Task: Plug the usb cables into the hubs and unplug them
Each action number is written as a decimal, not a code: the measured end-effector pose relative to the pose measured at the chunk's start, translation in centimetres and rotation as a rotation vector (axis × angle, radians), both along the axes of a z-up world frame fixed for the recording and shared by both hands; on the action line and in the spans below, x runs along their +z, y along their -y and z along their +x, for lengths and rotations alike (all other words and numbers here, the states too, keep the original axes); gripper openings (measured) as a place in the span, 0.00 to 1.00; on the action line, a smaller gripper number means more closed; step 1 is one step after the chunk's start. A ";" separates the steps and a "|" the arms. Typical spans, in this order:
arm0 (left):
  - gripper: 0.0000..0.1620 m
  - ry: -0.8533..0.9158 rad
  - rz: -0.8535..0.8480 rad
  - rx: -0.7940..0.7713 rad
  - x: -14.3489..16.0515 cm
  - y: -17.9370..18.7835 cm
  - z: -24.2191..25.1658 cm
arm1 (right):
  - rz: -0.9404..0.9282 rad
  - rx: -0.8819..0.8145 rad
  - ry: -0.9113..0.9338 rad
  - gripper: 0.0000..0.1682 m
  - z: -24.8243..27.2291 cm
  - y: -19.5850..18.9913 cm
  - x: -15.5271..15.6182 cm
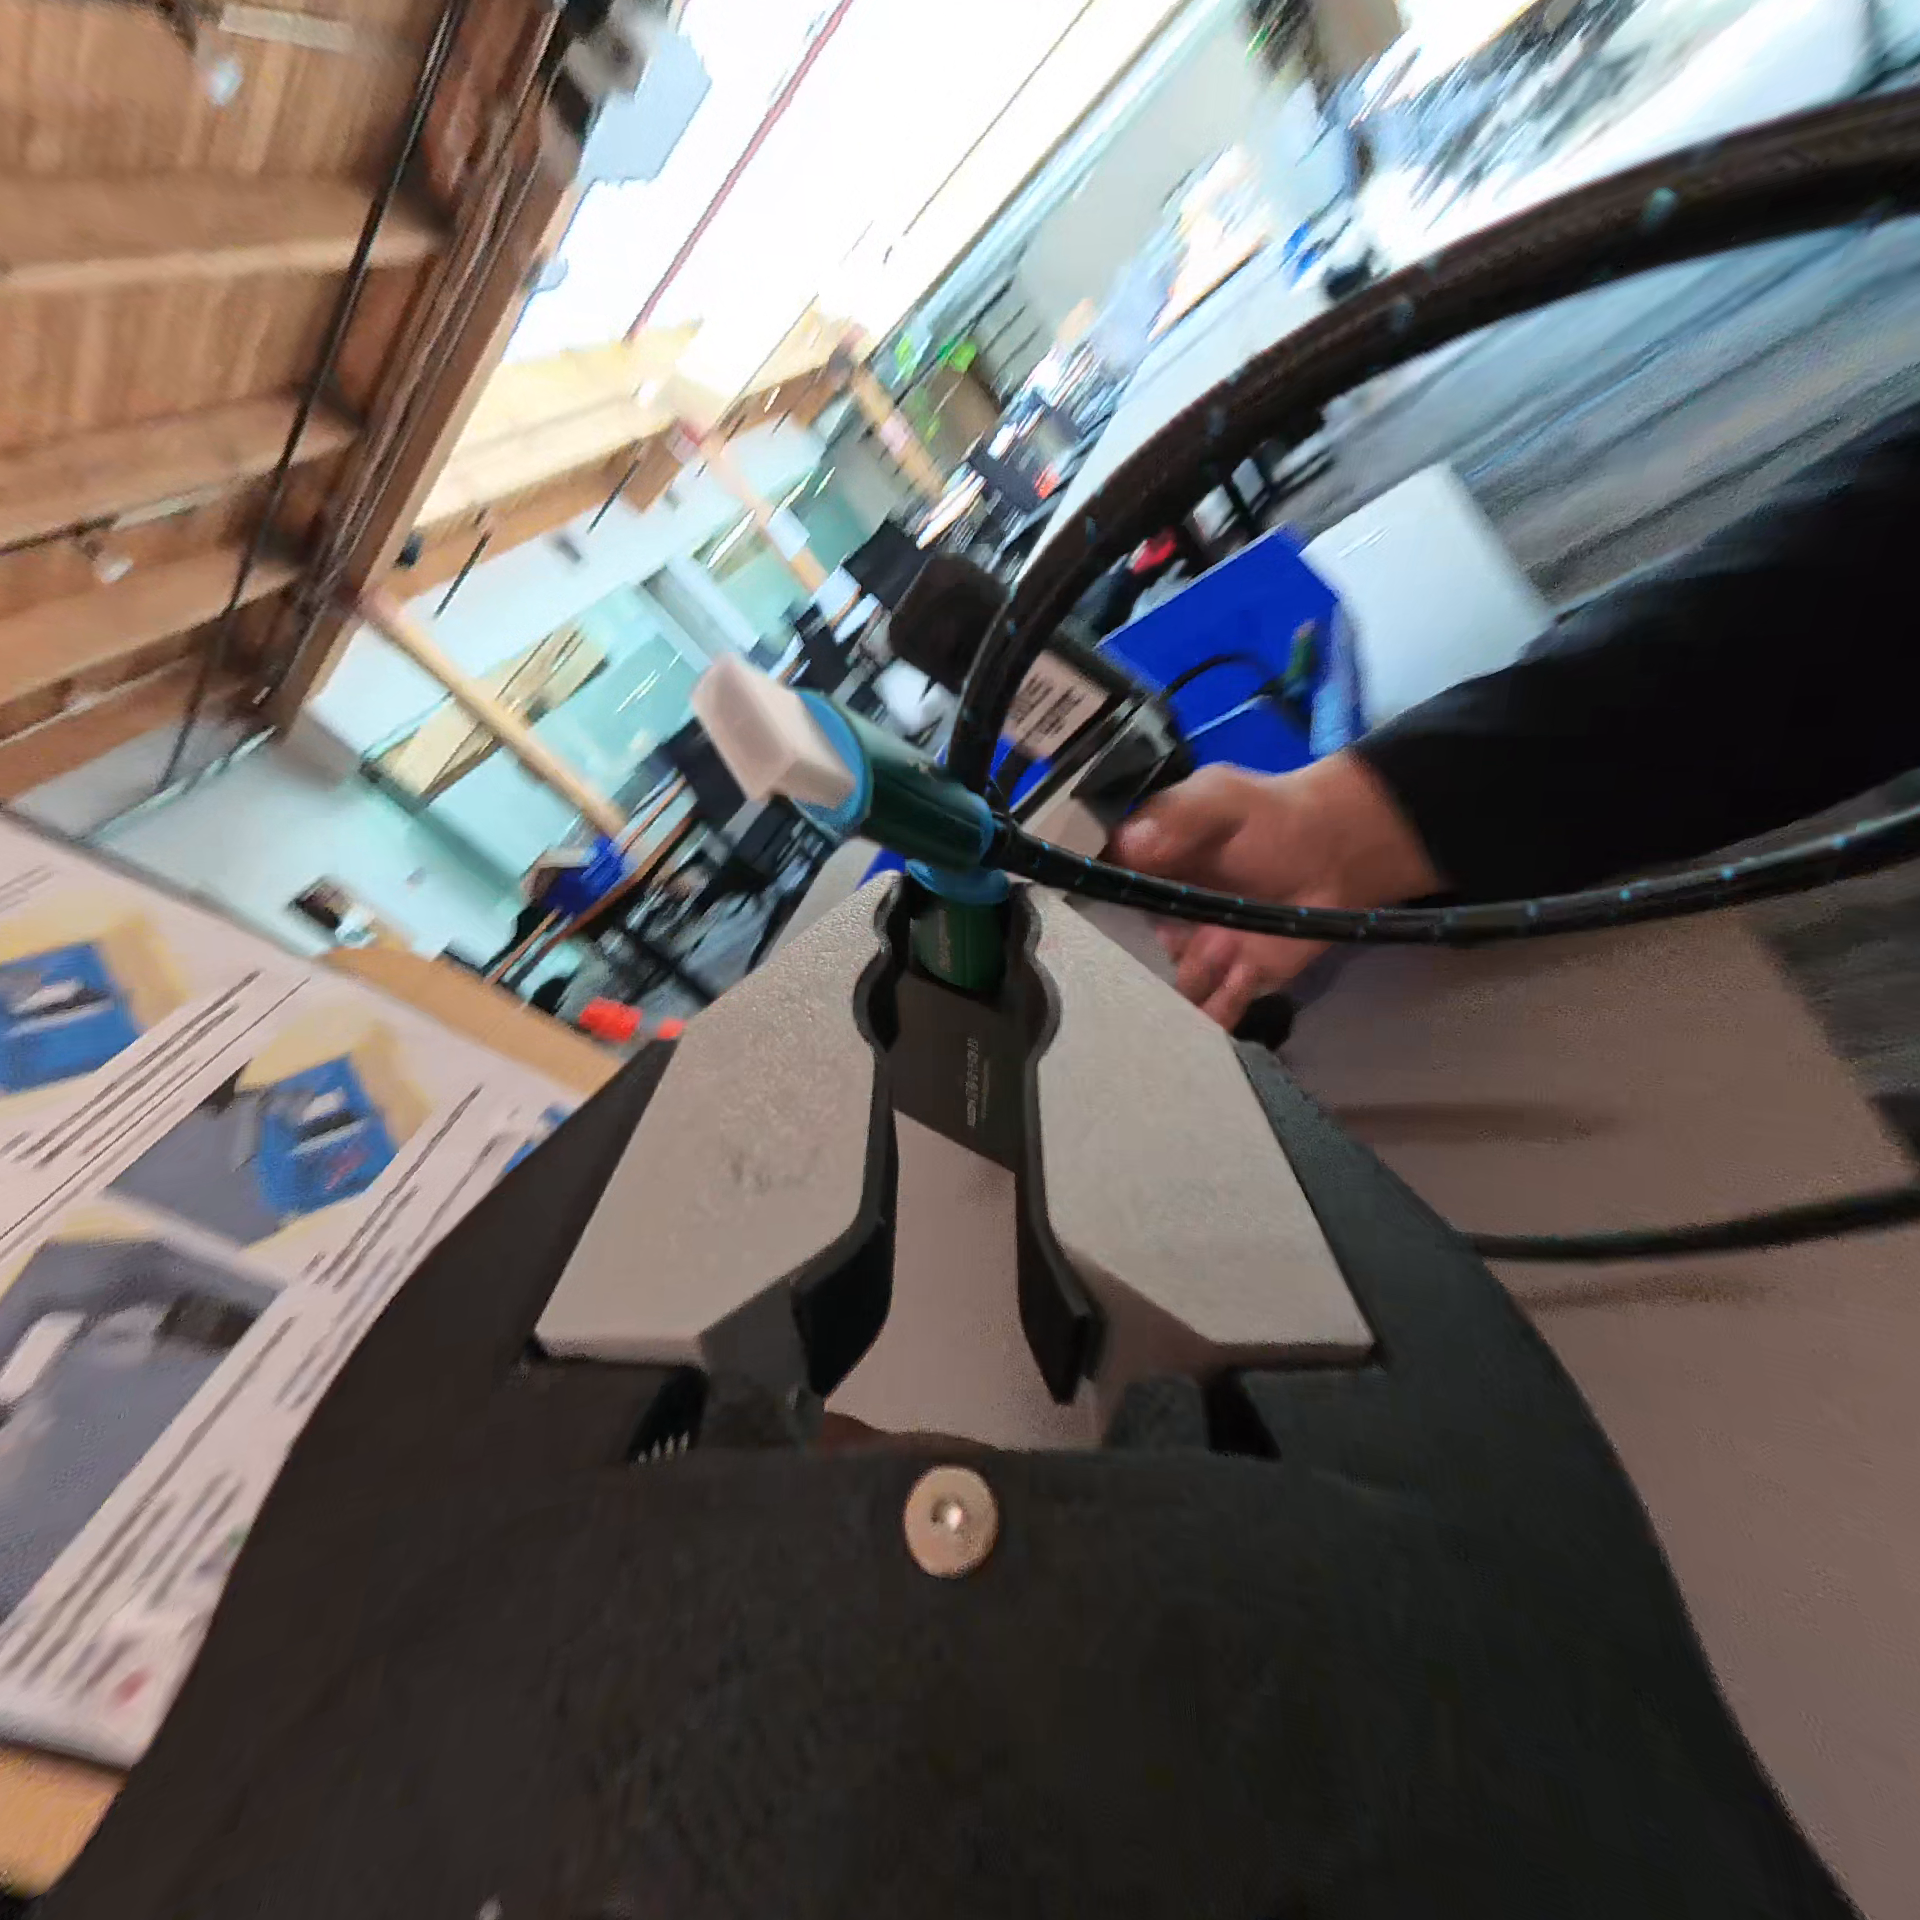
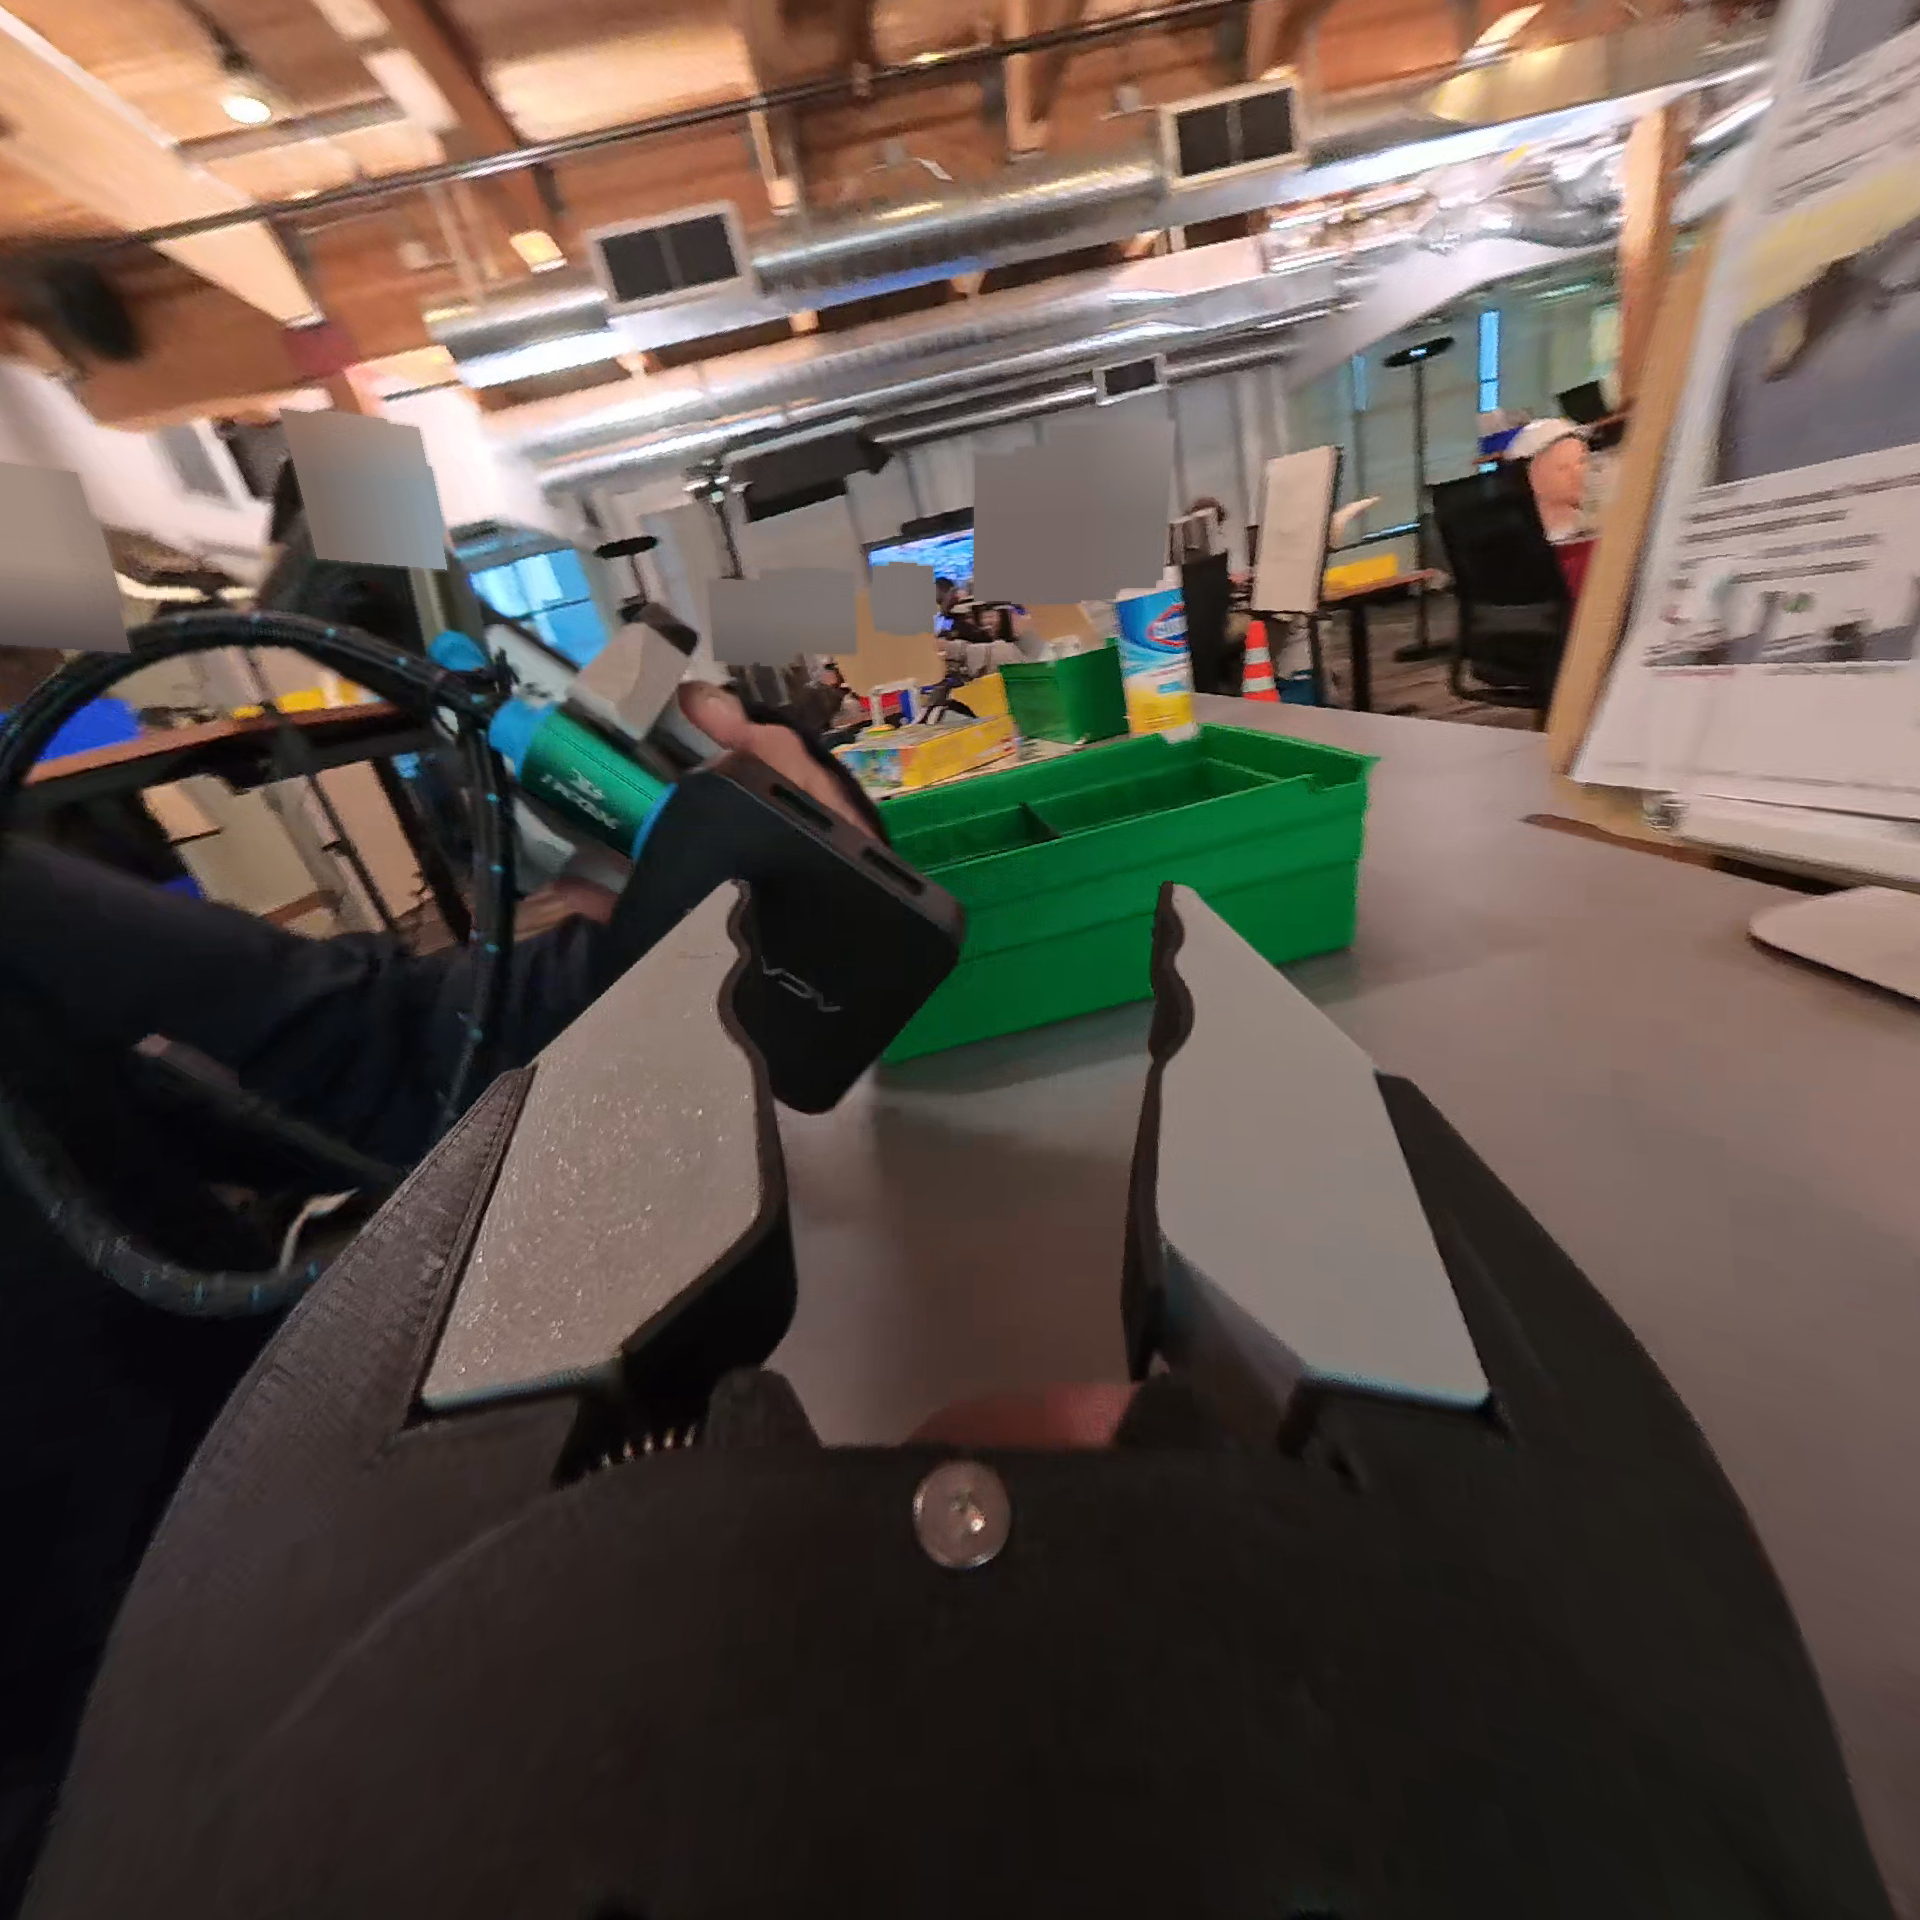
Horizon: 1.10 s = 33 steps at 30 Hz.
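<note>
Left gripper (image 1: 951, 951) pinches a green plug (image 1: 948, 940) at its tips, with a second capped plug (image 1: 831, 764) just beyond and stiff braided cable (image 1: 1299, 914) looping right. Right gripper (image 2: 956, 935) is spread wide, empty, its left finger beside a black adapter box (image 2: 831, 935). Green tray (image 2: 1122, 852) sits farther back. The plug looks light and rigid, best gripped on its body.

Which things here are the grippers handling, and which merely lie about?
Handled: green plug, clamped in the left gripper; its braided cable; black adapter box beside the open right gripper.
Lying about: green tray, wipes canister, printed sheets.
</note>
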<state>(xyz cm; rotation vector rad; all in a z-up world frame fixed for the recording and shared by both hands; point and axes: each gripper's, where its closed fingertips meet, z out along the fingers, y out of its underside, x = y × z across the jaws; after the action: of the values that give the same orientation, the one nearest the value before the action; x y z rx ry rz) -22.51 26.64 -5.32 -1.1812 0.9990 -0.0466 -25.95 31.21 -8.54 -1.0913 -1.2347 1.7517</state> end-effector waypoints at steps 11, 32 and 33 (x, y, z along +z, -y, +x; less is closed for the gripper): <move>0.10 0.149 -0.006 -0.245 0.8 3.6 0.6 | -0.070 0.442 0.033 0.35 1.4 6.7 -0.8; 0.11 0.518 -0.153 -0.182 0.8 -0.3 -3.0 | -0.291 0.417 -0.224 0.06 2.4 2.7 2.6; 0.15 0.515 -0.164 -0.152 0.5 -0.7 -3.2 | -0.301 0.405 -0.247 0.06 2.7 2.3 2.9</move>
<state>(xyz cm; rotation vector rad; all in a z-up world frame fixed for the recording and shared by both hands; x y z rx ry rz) -25.67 27.33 -4.81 -1.1575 0.6316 -0.5356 -23.27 28.89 -5.64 -0.7850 -1.1151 2.3617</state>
